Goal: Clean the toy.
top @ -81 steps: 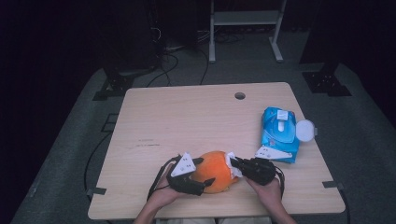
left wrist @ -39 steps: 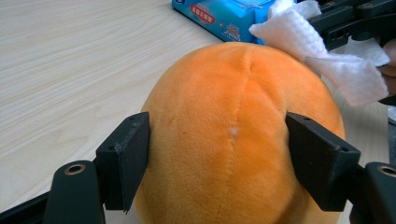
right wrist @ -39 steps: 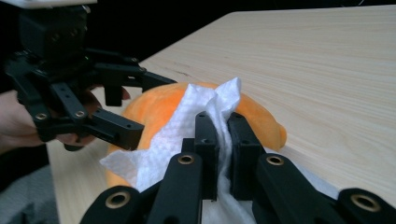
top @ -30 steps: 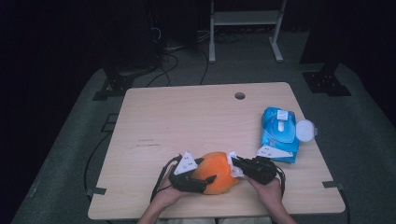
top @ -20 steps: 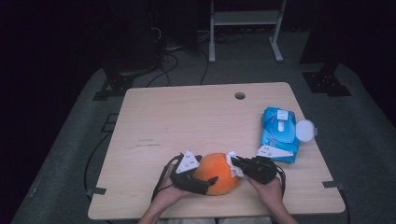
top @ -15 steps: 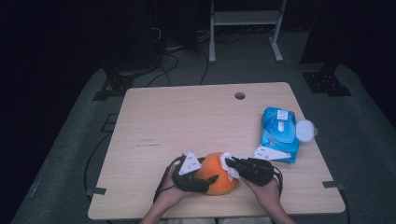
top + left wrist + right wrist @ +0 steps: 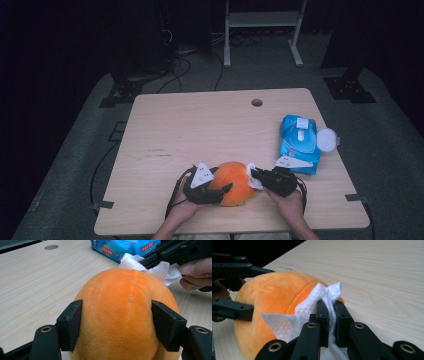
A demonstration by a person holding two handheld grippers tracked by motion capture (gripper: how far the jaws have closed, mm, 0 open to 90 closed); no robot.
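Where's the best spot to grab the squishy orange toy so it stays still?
Grip the orange plush toy across its rounded middle, coming in level from the person's side, one jaw on each flank. It is wide, soft and dome-shaped, so its sides give under the pads, as they do in the left gripper now. That probably leaves the top free for the white wipe in the right gripper.

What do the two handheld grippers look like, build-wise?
Both the left gripper and right gripper are black linkage frames with visible pivot holes, ending in blocky rectangular black pads. Each carries a grey three-cornered plate on top and trails a black cable. Forearms are bare, no sleeves.
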